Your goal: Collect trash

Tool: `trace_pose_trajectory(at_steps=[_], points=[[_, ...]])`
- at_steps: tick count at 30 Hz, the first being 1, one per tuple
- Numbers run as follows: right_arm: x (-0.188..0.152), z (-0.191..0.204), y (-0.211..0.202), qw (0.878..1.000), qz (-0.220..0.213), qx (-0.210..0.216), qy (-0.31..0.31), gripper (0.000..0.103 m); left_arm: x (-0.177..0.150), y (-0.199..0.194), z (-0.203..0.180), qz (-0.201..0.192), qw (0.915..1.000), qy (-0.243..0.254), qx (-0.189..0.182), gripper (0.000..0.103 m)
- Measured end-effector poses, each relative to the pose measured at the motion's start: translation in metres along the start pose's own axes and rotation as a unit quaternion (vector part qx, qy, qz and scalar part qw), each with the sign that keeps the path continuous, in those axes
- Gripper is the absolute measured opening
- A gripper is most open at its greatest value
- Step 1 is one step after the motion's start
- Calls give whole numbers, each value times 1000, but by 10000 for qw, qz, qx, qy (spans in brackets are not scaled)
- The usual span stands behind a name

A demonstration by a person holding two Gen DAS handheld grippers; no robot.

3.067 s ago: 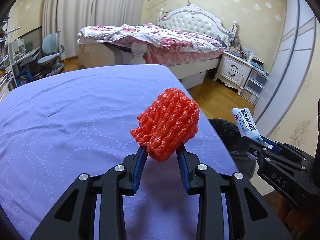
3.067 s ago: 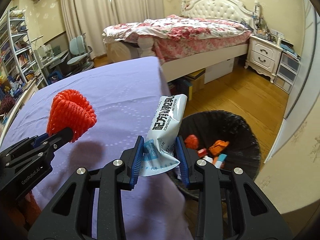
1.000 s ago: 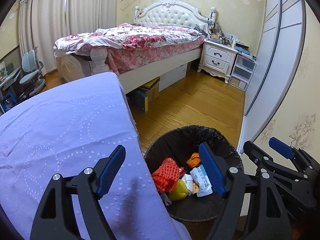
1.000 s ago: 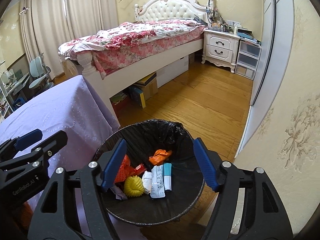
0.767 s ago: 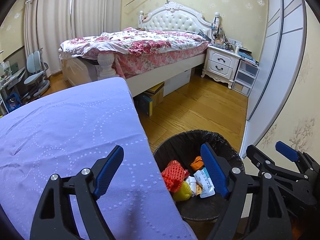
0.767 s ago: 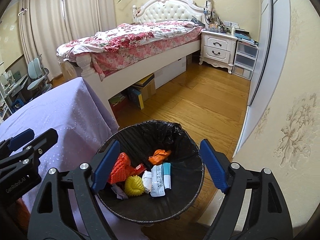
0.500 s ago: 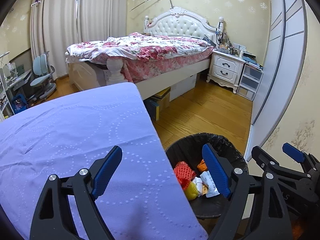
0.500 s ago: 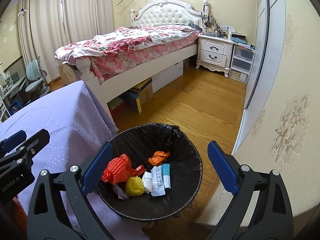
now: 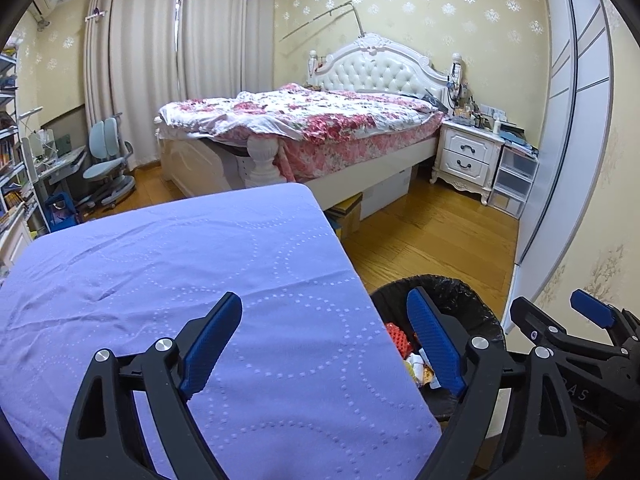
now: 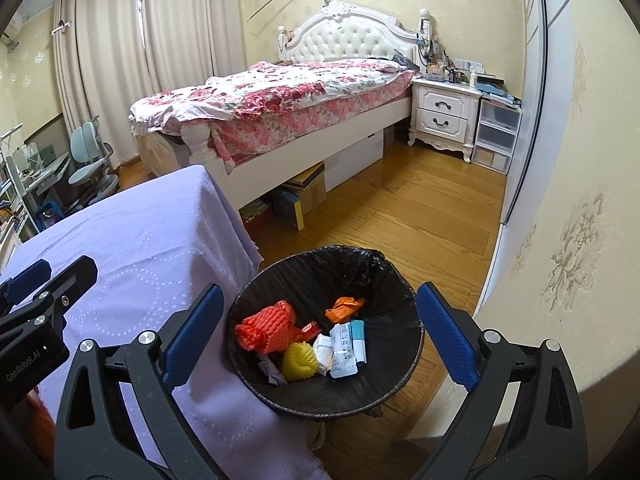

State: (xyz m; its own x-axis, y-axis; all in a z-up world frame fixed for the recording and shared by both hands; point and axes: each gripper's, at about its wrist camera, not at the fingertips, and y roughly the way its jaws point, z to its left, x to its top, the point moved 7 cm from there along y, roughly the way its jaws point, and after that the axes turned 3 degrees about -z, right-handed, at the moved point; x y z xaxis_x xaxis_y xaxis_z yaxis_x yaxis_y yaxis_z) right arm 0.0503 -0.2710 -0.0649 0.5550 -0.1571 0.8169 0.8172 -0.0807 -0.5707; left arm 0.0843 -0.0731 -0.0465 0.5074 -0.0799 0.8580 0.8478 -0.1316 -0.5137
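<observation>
Both our left gripper [image 9: 324, 340] and right gripper [image 10: 316, 332] gape wide and empty — their trash, red foam net [image 10: 266, 330] and white packet [image 10: 344, 346], lies in the black-lined bin [image 10: 400, 372] beside the table [image 9: 160, 260].

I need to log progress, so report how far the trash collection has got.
Done: the red foam net and white sachet lie in the black-lined bin with other scraps. In hand: nothing; left gripper and right gripper are open, empty. Left: no trash shows on the purple tablecloth.
</observation>
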Motion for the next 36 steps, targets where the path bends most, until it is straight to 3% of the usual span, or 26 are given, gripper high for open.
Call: trace_pose_trajectory(at_steps=[18, 36], points=[[-4, 28, -55, 9989, -369, 126, -248, 95, -14, -39, 37, -84, 9994, -228, 245, 86], [1, 32, -69, 9986, -446, 149, -238, 95, -16, -47, 38, -120, 9994, -237, 235, 86]])
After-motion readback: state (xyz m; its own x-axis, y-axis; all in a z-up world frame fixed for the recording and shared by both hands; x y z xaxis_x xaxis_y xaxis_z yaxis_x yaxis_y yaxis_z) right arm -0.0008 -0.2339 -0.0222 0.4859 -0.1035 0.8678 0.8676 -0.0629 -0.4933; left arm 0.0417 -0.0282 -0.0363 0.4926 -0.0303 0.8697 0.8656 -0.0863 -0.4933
